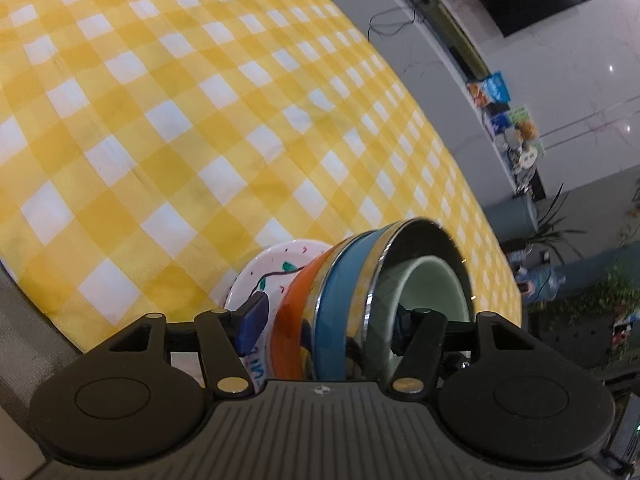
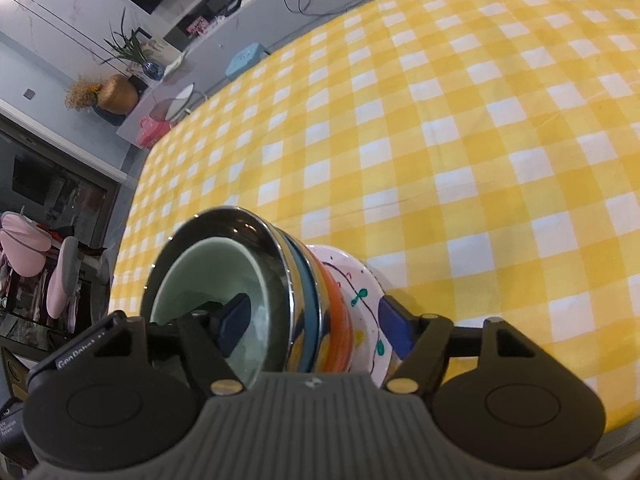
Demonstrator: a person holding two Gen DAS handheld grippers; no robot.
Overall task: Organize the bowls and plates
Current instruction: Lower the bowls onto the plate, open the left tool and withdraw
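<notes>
Flanking both tongs [image 1: 326, 322] [image 2: 316, 322], checkered cloth [image 1: 180, 120] (yellow) surrounds the stack [image 2: 256, 280].

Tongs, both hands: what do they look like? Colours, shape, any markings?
Left tongs and right tongs match: black linkage arms with brass-coloured pivot pins, dark blue finger pads, a grey ribbed body with a small round crosshair mark, and a black round housing on each side. The right one has white "GenRobot" lettering, partly cut off. No cables or sleeves in view.
</notes>
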